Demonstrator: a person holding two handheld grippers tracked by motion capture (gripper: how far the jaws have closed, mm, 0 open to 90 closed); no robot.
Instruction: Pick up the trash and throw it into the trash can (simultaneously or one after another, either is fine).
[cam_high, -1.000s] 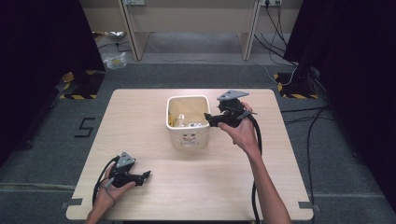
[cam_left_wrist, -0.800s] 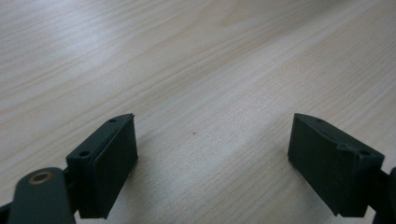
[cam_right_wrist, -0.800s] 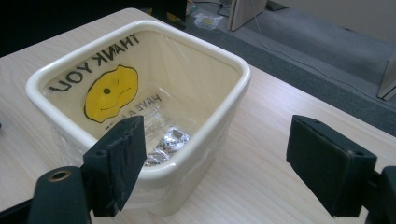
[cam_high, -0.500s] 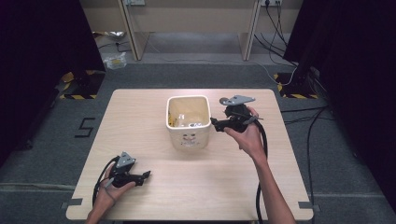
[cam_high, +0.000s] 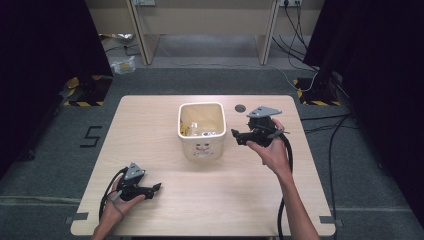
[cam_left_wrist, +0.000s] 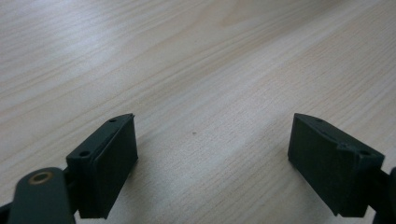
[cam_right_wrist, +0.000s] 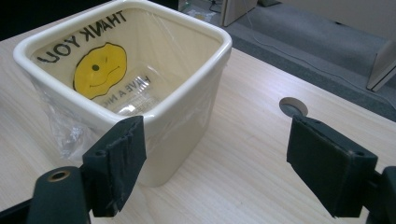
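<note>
- A cream square bin (cam_high: 201, 131) stood upright near the middle of the bench (cam_high: 150, 125), a little toward its far edge.
- The bin was lined with a clear plastic bag (cam_right_wrist: 70, 130); the bag carried a yellow smiley face (cam_right_wrist: 99, 66) and the words "THANK YOU", seen mirrored through the plastic in the right gripper view.
- Some small things lay at the bottom of the bin in the high view, too small to tell apart.
- The right gripper (cam_high: 242, 137) was held above the bench just to the right of the bin, pointing toward it, apart from its wall.
- Its jaws were spread wide with nothing between them; in the right gripper view the near corner of the bin showed just behind the left jaw.
- A round hole (cam_high: 240, 107) in the bench lay beyond the right gripper, near the far edge.
- The left gripper (cam_high: 154, 188) sat low over the near left part of the bench, well apart from the bin.
- Its jaws were also released and wide, with bare wood between them.
- A dark cable (cam_high: 285, 165) trailed from the right gripper along the forearm.
</note>
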